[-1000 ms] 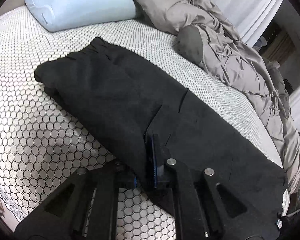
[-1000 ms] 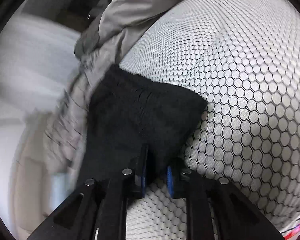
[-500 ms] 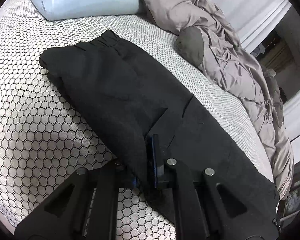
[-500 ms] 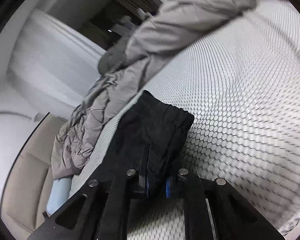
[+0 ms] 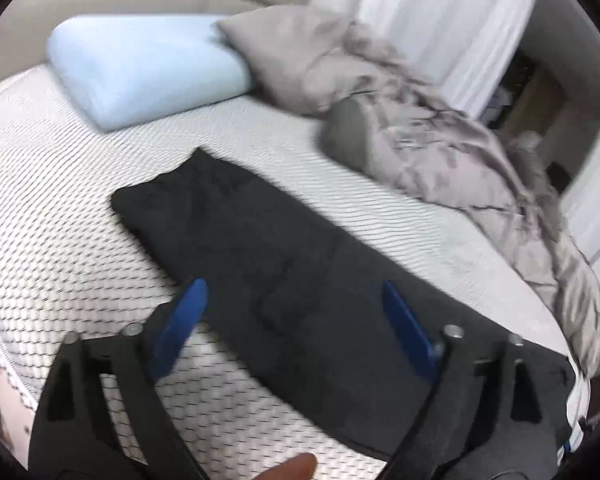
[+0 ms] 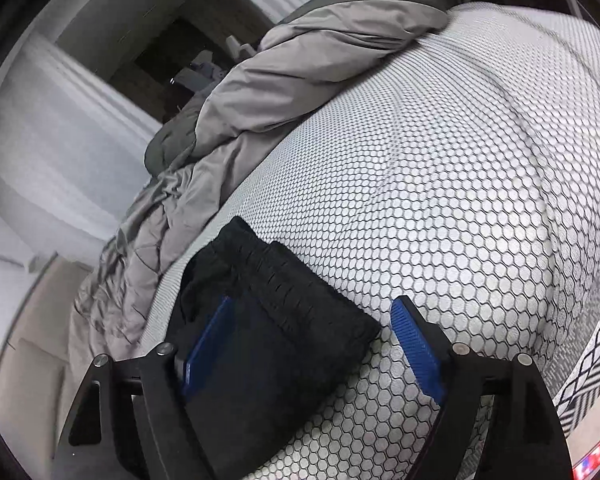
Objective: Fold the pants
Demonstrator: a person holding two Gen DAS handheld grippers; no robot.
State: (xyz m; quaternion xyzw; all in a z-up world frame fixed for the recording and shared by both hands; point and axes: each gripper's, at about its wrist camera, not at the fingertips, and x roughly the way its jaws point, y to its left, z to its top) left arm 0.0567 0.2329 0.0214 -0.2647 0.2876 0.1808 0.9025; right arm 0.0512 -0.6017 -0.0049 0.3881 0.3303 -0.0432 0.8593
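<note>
Black pants [image 5: 284, 264] lying flat on the honeycomb-patterned mattress [image 5: 60, 240], already laid leg over leg into one long narrow strip. Waistband end toward the pale blue pillow [image 5: 140, 72], hem end running off to the lower right near the bed edge. Grey duvet [image 5: 440, 152] bunched well clear on the far side.

Left gripper [image 5: 296, 312] opening wide, blue pads apart and above the cloth, nothing pinched. Right gripper [image 6: 312, 340] opening too, jaws straddling the elastic waistband corner of the pants [image 6: 268, 320] without pressing on it. Both released, then.

Lengthwise fold: done, by the look of it. Edges reasonably square at the waistband, though motion blur in the left view makes the seam alignment hard to judge. Still to come, most likely: the crosswise fold, hem up toward waistband, perhaps once more after that to make a compact bundle. Roughly halfway.
</note>
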